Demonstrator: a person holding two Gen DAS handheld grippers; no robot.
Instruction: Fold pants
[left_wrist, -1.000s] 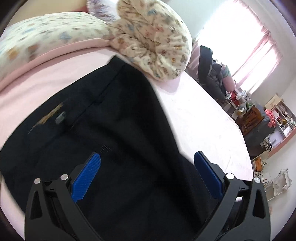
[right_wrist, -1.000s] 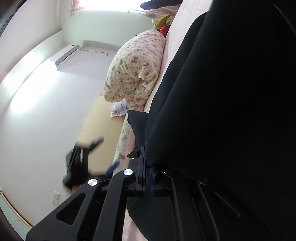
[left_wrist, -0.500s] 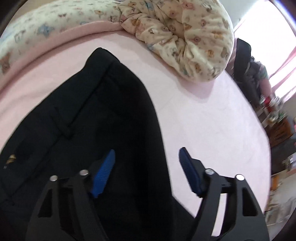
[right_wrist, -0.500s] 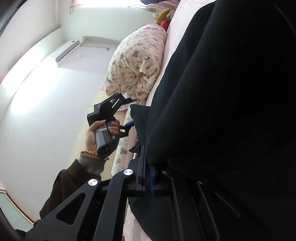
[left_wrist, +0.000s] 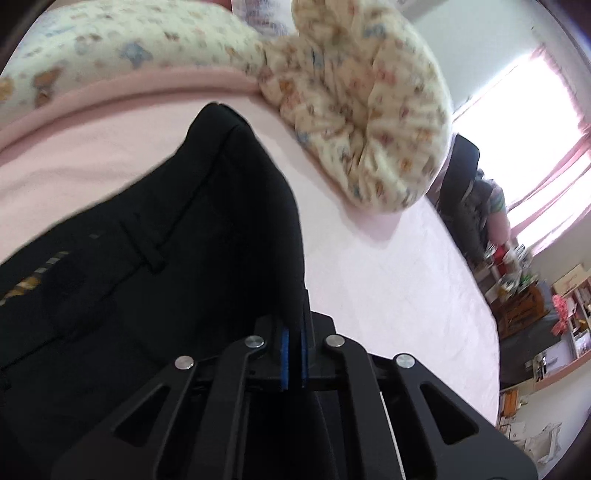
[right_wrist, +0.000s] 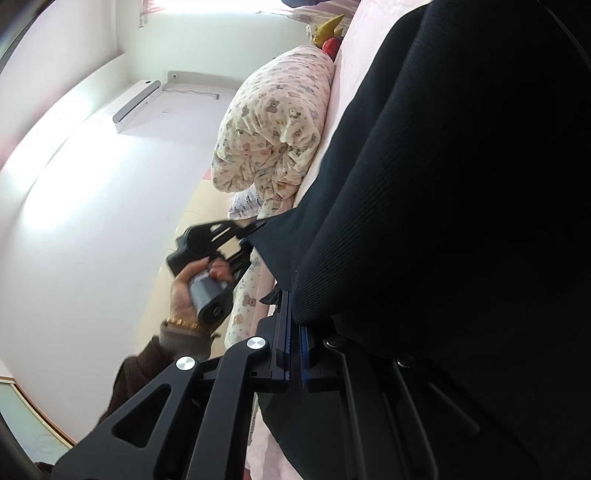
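Black pants (left_wrist: 155, 266) lie on a pink bed sheet (left_wrist: 388, 295), waistband and belt loop to the left. My left gripper (left_wrist: 292, 343) is shut on the pants' right-hand edge, the cloth pinched between its blue pads. In the right wrist view the pants (right_wrist: 461, 184) fill the right side, and my right gripper (right_wrist: 294, 350) is shut on another edge of them. That view also shows the left gripper (right_wrist: 255, 227) held in a person's hand (right_wrist: 184, 291), its tips on a corner of the black cloth.
A rolled quilt with a bear print (left_wrist: 369, 110) lies on the bed just beyond the pants. A pillow (left_wrist: 110, 48) sits at the upper left. Past the bed's right edge stand a chair with clothes (left_wrist: 465, 192) and shelves (left_wrist: 554, 314). An air conditioner (right_wrist: 136, 107) hangs on the wall.
My left gripper slid right to the pants' edge and its jaws went from wide open to shut on the cloth. The right gripper kept still, holding the pants.
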